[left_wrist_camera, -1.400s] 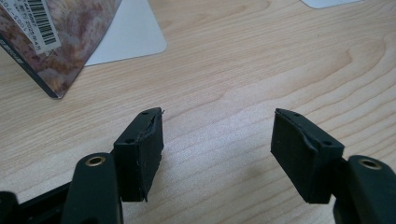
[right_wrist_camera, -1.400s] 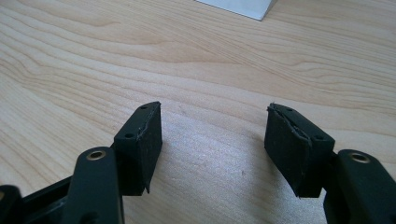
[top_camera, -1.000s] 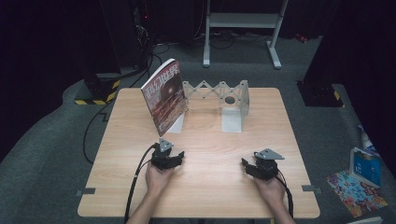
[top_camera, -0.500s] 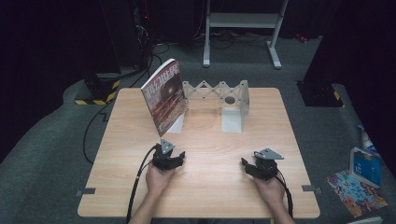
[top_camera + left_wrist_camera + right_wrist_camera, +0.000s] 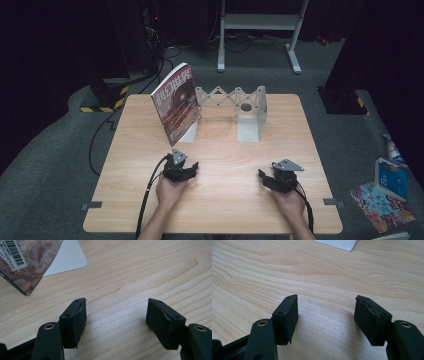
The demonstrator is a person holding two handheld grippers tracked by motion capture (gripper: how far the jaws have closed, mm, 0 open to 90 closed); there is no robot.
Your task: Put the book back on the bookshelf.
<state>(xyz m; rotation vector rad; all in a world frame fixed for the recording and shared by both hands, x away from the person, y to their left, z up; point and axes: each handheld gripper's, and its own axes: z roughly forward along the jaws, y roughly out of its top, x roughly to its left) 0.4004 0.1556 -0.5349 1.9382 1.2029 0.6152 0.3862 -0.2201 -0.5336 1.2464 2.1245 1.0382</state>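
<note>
Dark room, grey carpeted floor; a light wooden desk (image 5: 215, 200) stands at the centre, with a white frame stand (image 5: 260, 22) on the floor behind it and a yellow-black striped block (image 5: 102, 102) off its far left corner.

Items on the desk: a magazine (image 5: 176, 102) with a red cover stands upright and tilted at the far left, propped against the left end of a grey expanding rack (image 5: 235, 97). The rack's right end is a pale metal bracket (image 5: 249, 117) with a round hole. In the left gripper view the magazine's lower corner with a barcode (image 5: 27, 265) is seen ahead and to the left, over the rack's white base plate (image 5: 68, 257).

Left tongs (image 5: 186, 172): held in the person's left hand (image 5: 169, 192) at the near left of the desk, close in front of the magazine but apart from it. Jaws wide, nothing between them, bare wood beneath.

Right tongs (image 5: 267, 179): held in the right hand (image 5: 290, 202) at the near right, well apart from the bracket. Jaws wide, nothing between them.

Beside the desk on the right floor: a blue carton (image 5: 392, 175) and a colourful printed sheet (image 5: 382, 205).
</note>
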